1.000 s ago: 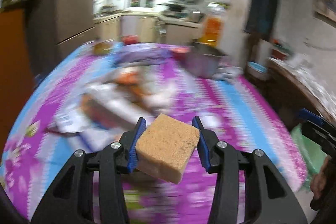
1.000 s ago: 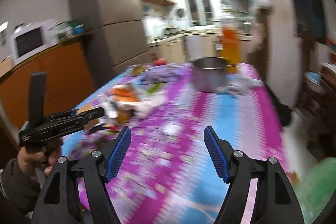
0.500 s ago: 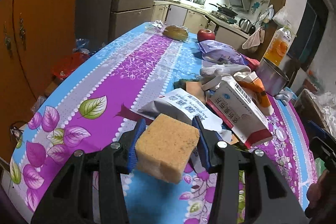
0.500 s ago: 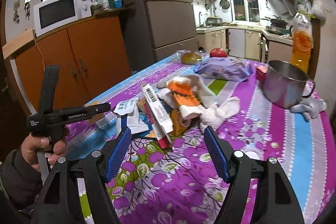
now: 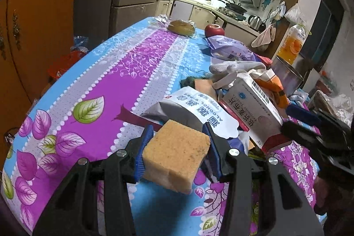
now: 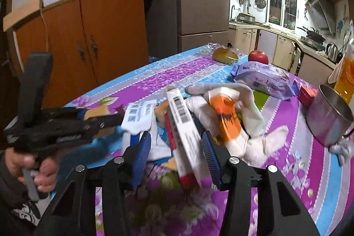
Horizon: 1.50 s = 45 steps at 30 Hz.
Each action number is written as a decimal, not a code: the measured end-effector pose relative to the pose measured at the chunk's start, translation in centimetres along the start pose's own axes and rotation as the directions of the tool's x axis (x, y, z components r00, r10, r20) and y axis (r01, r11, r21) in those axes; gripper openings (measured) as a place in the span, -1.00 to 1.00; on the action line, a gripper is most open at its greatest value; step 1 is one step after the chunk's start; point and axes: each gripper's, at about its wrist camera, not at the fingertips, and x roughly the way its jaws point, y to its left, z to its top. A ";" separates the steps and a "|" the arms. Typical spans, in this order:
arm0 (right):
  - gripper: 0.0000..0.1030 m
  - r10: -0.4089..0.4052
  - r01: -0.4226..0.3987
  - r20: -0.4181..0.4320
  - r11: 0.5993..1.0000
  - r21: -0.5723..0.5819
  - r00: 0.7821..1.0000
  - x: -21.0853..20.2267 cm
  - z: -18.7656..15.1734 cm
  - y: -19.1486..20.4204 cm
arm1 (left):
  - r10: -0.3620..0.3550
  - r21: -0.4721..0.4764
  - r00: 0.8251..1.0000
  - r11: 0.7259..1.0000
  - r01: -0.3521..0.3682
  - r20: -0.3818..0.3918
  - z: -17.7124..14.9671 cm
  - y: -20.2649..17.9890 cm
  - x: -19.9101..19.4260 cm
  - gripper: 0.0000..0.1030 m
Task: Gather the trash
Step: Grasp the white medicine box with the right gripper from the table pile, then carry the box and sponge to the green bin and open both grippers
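the right claw has swung in from bare cloth to the heap of litter, and its jaws have just been closing: half a second ago they stood wide with nothing between them, now they are narrower with the white medicine box standing on edge in the gap. the frame is blurred there, so whether the blue pads press on the box cannot be told; it looks like a grab in progress, not a finished one. the left claw is clamped on a tan sponge block, low centre of its frame, over the near edge of the desk. the box lies in the middle of the right view, leaning against an orange carton and white gloves. in the left view it sits at right, just past the sponge, beside an alcohol wipes pouch.
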 end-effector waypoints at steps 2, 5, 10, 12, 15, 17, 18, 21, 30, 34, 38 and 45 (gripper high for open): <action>-0.11 -0.019 0.018 -0.017 1.000 -0.012 1.000 1.1 0.5 0.2 | -0.001 0.006 1.000 1.000 0.001 -0.003 -0.1 -0.2 0.3 -0.14; -0.30 -0.042 0.041 -0.051 0.999 -0.023 0.998 2.6 0.6 0.5 | 0.002 0.015 1.000 1.000 -0.002 -0.002 -0.1 -0.4 0.4 -0.14; -0.62 -0.087 0.087 -0.050 0.996 0.000 0.995 3.0 -0.2 0.4 | 0.022 0.014 1.000 1.000 -0.022 0.013 0.1 -0.4 0.2 -0.14; -0.62 -0.101 0.101 -0.006 0.994 0.028 0.995 1.8 -0.4 0.3 | 0.029 0.020 0.999 0.999 -0.029 0.027 0.1 -0.5 -0.2 -0.15; -0.62 -0.115 0.112 0.055 0.992 0.062 0.992 -0.2 -0.5 0.4 | 0.037 0.035 0.997 0.999 -0.039 0.061 0.1 -0.8 -1.2 -0.16; -0.62 -0.125 0.116 0.101 0.989 0.088 0.987 -2.0 -0.6 0.8 | 0.045 0.048 0.995 0.998 -0.049 0.087 0.2 -1.1 -2.1 -0.16; -0.62 -0.133 0.122 0.120 0.988 0.099 0.984 -2.7 -0.6 0.9 | 0.047 0.057 0.994 0.997 -0.053 0.101 0.2 -1.5 -2.7 -0.16; -0.62 -0.161 0.138 0.167 0.980 0.140 0.973 -5.0 -0.7 1.0 | 0.035 0.075 0.989 0.996 -0.045 0.140 0.5 -2.4 -4.2 -0.17; -0.62 -0.306 0.257 0.219 0.940 0.226 0.927 -12.4 -2.1 0.3 | -0.066 0.150 0.979 0.988 0.037 0.191 1.5 -8.0 -6.8 -0.17; -0.62 -0.384 0.324 0.218 0.908 0.266 0.897 -15.6 -3.4 -0.9 | -0.125 0.198 0.973 0.976 0.086 0.196 1.4 -11.4 -7.4 -0.17; -0.62 -0.451 0.380 0.216 0.874 0.301 0.866 -18.9 -4.7 -2.2 | -0.179 0.248 0.965 0.960 0.129 0.194 0.9 -15.2 -7.9 -0.17; -0.62 -0.557 0.468 0.188 0.804 0.367 0.809 -24.3 -7.6 -5.1 | -0.244 0.306 0.955 0.934 0.185 0.167 -0.1 -20.3 -7.8 -0.17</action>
